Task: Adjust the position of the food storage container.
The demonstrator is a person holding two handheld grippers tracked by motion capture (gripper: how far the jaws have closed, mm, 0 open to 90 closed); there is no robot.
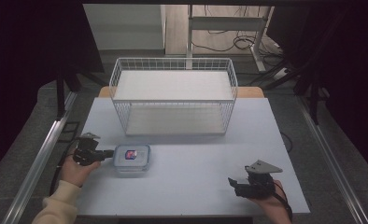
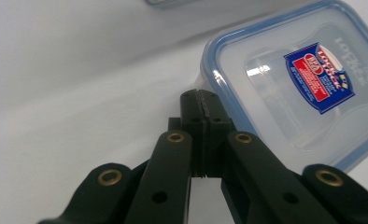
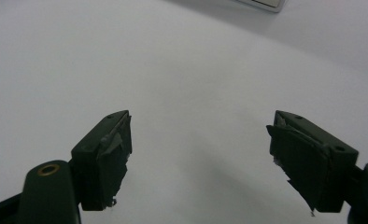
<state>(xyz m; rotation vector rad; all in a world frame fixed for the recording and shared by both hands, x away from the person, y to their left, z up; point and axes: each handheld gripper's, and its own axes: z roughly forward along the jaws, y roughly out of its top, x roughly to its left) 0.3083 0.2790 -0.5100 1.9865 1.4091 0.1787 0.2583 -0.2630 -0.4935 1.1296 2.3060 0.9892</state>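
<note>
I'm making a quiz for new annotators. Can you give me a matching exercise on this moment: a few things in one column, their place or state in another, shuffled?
Column A
1. left gripper
2. right gripper
3. food container
4. wire basket

Column B
a. stands at the far side of the table, nothing in it
b. fingers closed together, tips at the container's edge
c. fingers wide apart over bare table
d. lid on, blue rim, label on top

Pairs: 1-b, 2-c, 3-d, 4-a
</note>
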